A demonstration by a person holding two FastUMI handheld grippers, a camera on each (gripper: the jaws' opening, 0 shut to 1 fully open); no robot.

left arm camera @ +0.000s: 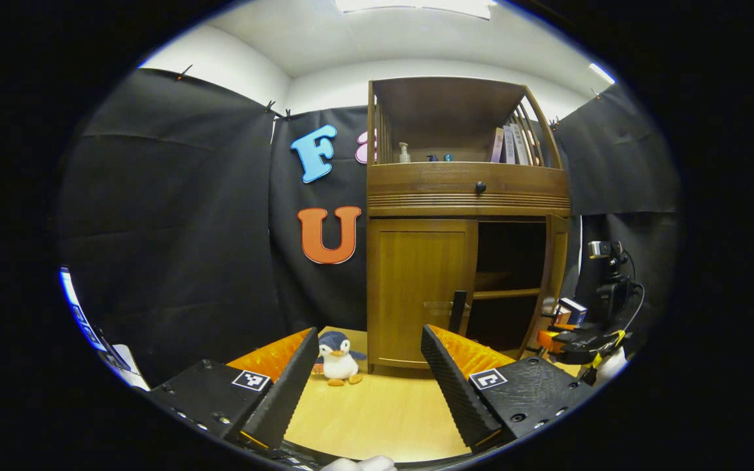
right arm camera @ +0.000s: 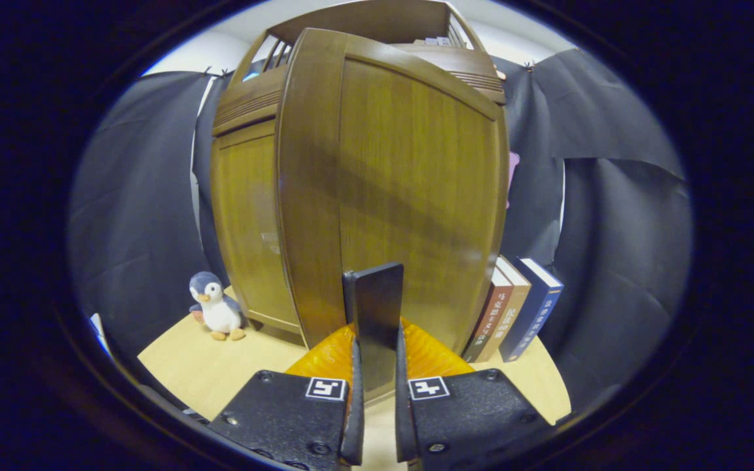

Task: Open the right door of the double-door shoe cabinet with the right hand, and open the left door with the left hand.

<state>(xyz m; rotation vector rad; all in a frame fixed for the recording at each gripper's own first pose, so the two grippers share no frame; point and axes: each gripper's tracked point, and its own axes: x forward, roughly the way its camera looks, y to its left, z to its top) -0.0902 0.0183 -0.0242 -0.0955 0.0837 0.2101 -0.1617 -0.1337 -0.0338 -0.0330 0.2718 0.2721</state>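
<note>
The wooden shoe cabinet (left arm camera: 468,196) stands straight ahead in the left gripper view. Its left door (left arm camera: 416,288) is closed, with a dark upright handle (left arm camera: 459,311) at its inner edge. The right door (left arm camera: 557,261) is swung out, baring dark shelves. My left gripper (left arm camera: 369,333) is open, held a little short of the left door with nothing between its fingers. In the right gripper view the right door (right arm camera: 403,190) looms close, and my right gripper (right arm camera: 376,347) is shut on its dark handle (right arm camera: 374,294). That right gripper (left arm camera: 567,337) also appears beside the open door.
A plush penguin (left arm camera: 338,356) sits on the light wooden table (left arm camera: 377,412) left of the cabinet. Several books (right arm camera: 514,307) stand at the cabinet's right side. A bottle (left arm camera: 404,152) and books rest on the top shelf. A camera on a stand (left arm camera: 609,275) is at far right.
</note>
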